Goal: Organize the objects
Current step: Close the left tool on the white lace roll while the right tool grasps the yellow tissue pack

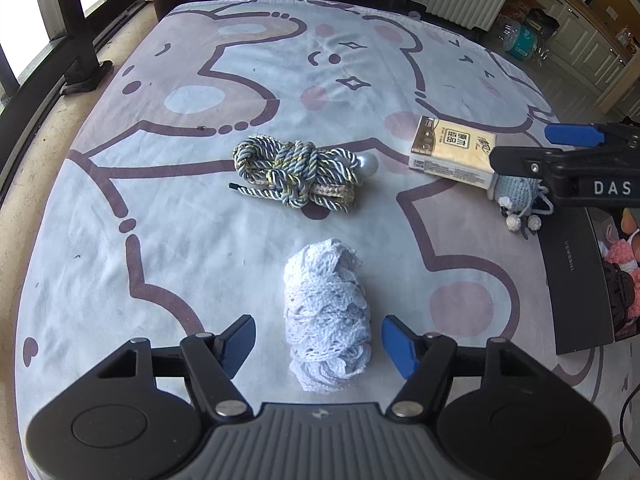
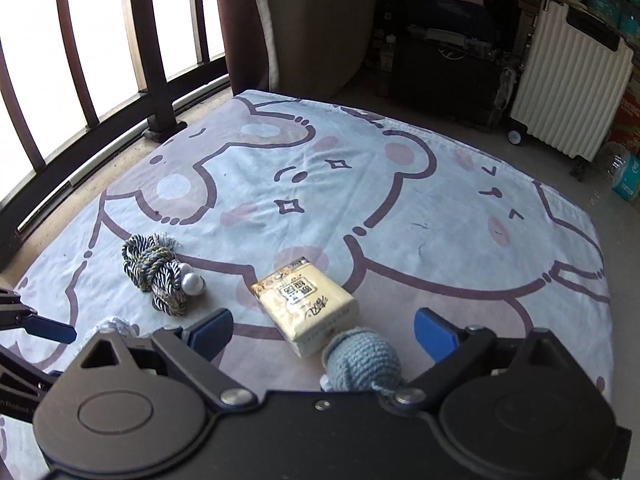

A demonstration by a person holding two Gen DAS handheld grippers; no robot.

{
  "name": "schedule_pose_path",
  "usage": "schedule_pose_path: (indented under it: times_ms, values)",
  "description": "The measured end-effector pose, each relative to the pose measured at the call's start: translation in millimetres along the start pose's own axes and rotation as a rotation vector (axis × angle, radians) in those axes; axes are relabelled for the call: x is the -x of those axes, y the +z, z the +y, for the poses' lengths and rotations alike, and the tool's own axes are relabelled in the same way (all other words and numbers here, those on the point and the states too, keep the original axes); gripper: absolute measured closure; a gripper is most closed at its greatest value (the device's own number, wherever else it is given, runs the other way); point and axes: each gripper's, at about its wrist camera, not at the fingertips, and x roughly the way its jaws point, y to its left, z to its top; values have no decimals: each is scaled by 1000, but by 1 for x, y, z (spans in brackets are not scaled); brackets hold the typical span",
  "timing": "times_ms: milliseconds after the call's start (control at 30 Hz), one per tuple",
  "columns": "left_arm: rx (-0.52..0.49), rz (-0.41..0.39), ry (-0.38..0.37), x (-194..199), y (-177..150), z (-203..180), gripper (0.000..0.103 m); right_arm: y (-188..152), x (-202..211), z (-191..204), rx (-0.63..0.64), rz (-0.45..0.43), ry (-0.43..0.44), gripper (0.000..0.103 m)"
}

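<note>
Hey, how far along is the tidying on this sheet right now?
Done: knitted items already lie in the dark box. In hand: nothing gripped; the left gripper brackets the white lace bundle, and the right gripper is open over the blue crochet toy. Left: those two, the rope bundle and the tissue pack.

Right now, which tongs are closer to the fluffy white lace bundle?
Left. The left tongs straddle the white lace bundle, pads not yet pressing it. The right tongs are off to its right, open around the blue crochet toy.
</note>
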Motion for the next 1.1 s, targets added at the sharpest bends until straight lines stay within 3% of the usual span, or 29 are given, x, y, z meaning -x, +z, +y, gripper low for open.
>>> schedule_pose_path:
  times_ms: [367, 433, 567, 667, 967, 1100]
  values:
    - [48, 18, -2, -11, -1, 3, 44, 3, -46, 17, 160, 40, 14, 7]
    - [59, 23, -13, -12, -1, 5, 46, 4, -53, 16, 160, 50, 8, 14]
    - [62, 19, -21, -13, -1, 3, 51, 3, -66, 12, 146, 95, 11, 20]
    - [61, 18, -27, -13, -1, 2, 55, 2, -67, 16, 149, 105, 14, 34]
    - [67, 6, -27, -12, -3, 2, 59, 0, -48, 36, 138, 131, 61, 38]
    - [69, 2, -29, -13, -3, 2, 59, -11, -33, 38, 52, 154, 55, 39]
